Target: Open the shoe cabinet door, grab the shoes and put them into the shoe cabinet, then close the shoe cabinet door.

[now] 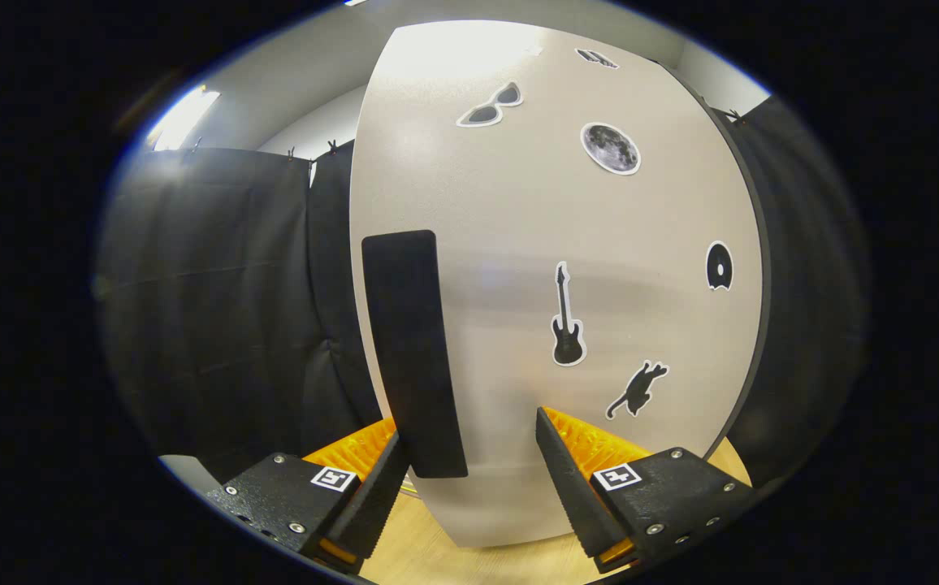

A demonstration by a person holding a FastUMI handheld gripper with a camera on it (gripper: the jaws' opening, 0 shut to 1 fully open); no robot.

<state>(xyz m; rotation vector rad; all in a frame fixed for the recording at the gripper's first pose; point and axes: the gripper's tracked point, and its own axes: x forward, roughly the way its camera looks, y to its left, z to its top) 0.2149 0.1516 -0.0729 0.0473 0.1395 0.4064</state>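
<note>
While the shoe cabinet door (pixel 599 244) is standing upright just ahead of the gripper (pixel 469 471), its pale front is facing the fingers and is taking up most of the space between the black cloth walls. A long black handle (pixel 413 353) is running vertically down the door near its left edge, and its lower end is reaching down between the two fingers, lying closer to the left finger (pixel 372 496) than to the right finger (pixel 571 479). The fingers are standing spread apart, with a clear gap showing between the handle and the right finger; whether the left finger is touching the handle cannot be told. The gripper is therefore sitting open around the handle's lower end, not clamping it.

Several stickers are lying flat on the door to the right of the handle: a pair of sunglasses (pixel 490 106) near the top, a moon (pixel 610 149) just beside it, a guitar (pixel 567 317) at mid-height, a cat (pixel 638 388) below that, and a small dark disc (pixel 719 266) near the right edge. A dark strip is edging the door's right side. Below the door and the fingers, a light wooden floor (pixel 469 552) is showing. Beyond the door, black cloth (pixel 218 309) is hanging on both sides, with a white wall and a bright ceiling light (pixel 181 118) above it.
</note>
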